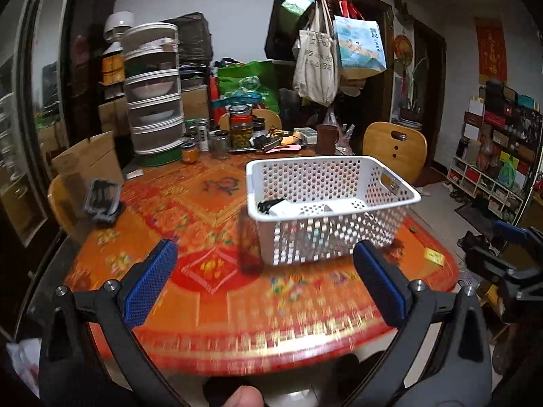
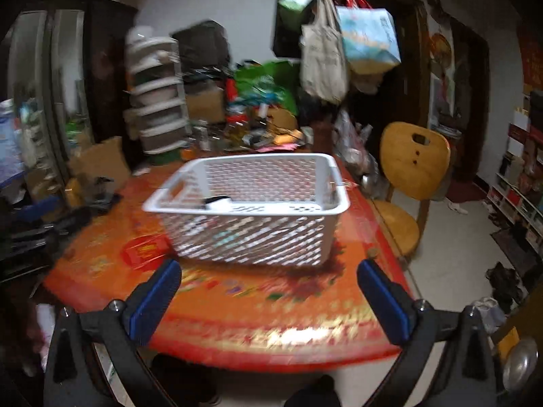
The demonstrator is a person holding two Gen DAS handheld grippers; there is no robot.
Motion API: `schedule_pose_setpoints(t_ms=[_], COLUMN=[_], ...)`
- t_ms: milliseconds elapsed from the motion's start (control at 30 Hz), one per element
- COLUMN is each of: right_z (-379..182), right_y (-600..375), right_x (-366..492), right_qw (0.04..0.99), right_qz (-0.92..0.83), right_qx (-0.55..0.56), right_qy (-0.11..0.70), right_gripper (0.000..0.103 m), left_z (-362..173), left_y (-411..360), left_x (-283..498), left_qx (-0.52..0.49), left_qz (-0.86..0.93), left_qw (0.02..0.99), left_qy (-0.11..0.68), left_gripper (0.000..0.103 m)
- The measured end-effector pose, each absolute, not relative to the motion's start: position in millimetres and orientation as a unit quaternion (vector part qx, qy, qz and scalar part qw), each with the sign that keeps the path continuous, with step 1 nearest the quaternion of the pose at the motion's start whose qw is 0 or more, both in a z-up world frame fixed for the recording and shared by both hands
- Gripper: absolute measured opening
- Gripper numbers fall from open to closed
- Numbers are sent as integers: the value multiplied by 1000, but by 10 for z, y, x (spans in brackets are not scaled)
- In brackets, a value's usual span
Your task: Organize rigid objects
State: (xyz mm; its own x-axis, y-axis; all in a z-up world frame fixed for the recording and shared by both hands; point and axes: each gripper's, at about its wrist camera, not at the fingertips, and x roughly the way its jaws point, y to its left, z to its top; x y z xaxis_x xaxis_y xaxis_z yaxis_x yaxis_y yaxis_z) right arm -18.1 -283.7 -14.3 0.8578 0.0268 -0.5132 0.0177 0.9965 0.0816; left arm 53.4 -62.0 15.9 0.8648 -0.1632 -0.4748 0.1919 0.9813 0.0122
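Both your left tongs [image 1: 264, 279] and right tongs [image 2: 268, 293] are spread wide, pinching nothing. The white basket [image 1: 390, 200] sits mid-frame on the bench [image 1: 210, 322], a brown bottle [image 1: 250, 244] just beside its left corner. Rush in and you could knock that bottle over.

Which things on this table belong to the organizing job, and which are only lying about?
Job:
- white basket, some items already inside
- brown bottle upright, close beside its corner
- dark tool near the table's left edge
- left claw and right claw, both open, empty

Lying about:
- stacked food covers
- jars
- hanging bags
- wooden chair
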Motion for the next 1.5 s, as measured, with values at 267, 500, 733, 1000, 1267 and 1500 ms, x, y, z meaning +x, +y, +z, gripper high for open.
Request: schedule_pose_setpoints(t_ms=[267,500,733,1000,1267,1500], right_z=[-24,39,46,33,20,19], right_y=[-2624,-2637,-2706,-2695,-2670,-2663], right_x=[-756,-870,-860,-858,-861,-862], right_qw=[962,962,961,960,960,959], right_qz=[-4,-4,-4,1,3,5], right_qx=[37,35,42,37,38,38], right_qy=[271,270,273,277,279,280], right_gripper=[103,103,103,103,103,103], left_z=[299,310,307,308,292,283], left_y=[-591,-652,-603,-587,-610,-635], left_x=[-376,-486,-291,-220,-224,-243], left_qx=[38,43,29,20,25,30], left_qz=[-91,-97,-89,-87,-92,-96], left_qw=[968,964,961,960,959,958], left_qy=[231,245,260,265,266,267], left_gripper=[102,102,102,102,102,102])
